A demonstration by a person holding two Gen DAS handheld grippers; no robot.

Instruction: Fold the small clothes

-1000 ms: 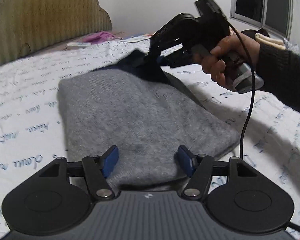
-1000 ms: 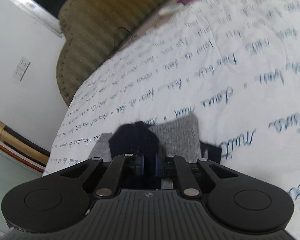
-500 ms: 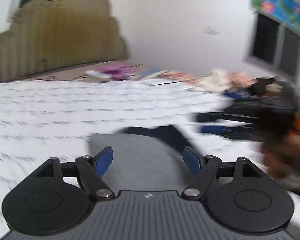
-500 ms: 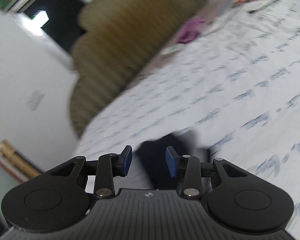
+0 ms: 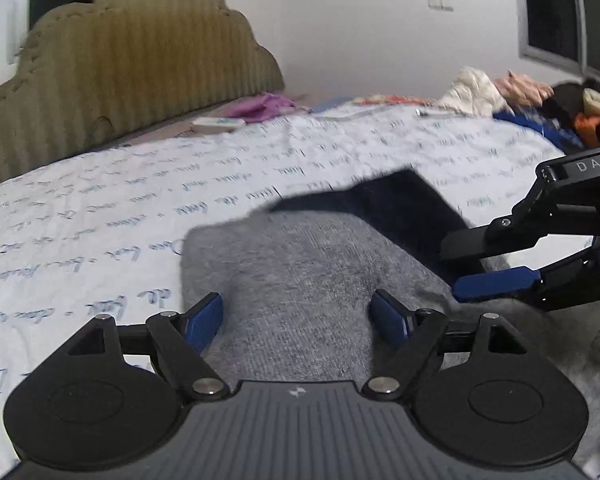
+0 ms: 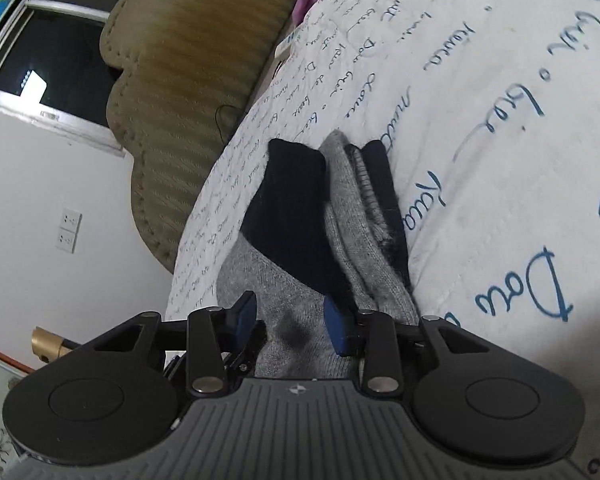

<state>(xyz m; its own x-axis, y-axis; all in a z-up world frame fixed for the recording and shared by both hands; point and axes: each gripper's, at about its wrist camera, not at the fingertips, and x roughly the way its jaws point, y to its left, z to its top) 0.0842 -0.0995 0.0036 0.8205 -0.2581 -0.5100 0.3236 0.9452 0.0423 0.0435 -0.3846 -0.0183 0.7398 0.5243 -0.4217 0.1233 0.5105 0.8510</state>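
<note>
A folded grey knit garment (image 5: 300,280) with a dark navy part (image 5: 396,208) lies flat on the bed's white quilt (image 5: 100,208), which is printed all over with blue handwriting. In the left wrist view the garment fills the middle of the picture, its navy part at about one o'clock from the grey body. The left tool (image 5: 298,316) hangs over the near end of the grey cloth with its blue pads (image 5: 204,316) set wide; its jaws are opening, the knit lies under the gap, and neither pad presses on it, so this tool is released. The right tool (image 5: 464,268) comes in from three o'clock, level with the garment's right edge, its two fingers parted one above the other and nothing caught between them. In the right wrist view the garment runs from the tool toward twelve o'clock as stacked layers: grey, a navy band, and a ribbed grey edge beside another navy strip. There the right tool (image 6: 292,320) is likewise released, its pads standing apart over the grey cloth. A tan padded headboard (image 5: 132,72) stands at eleven o'clock, and a heap of mixed clothes (image 5: 540,100) lies at two o'clock along the bed's far edge.
</note>
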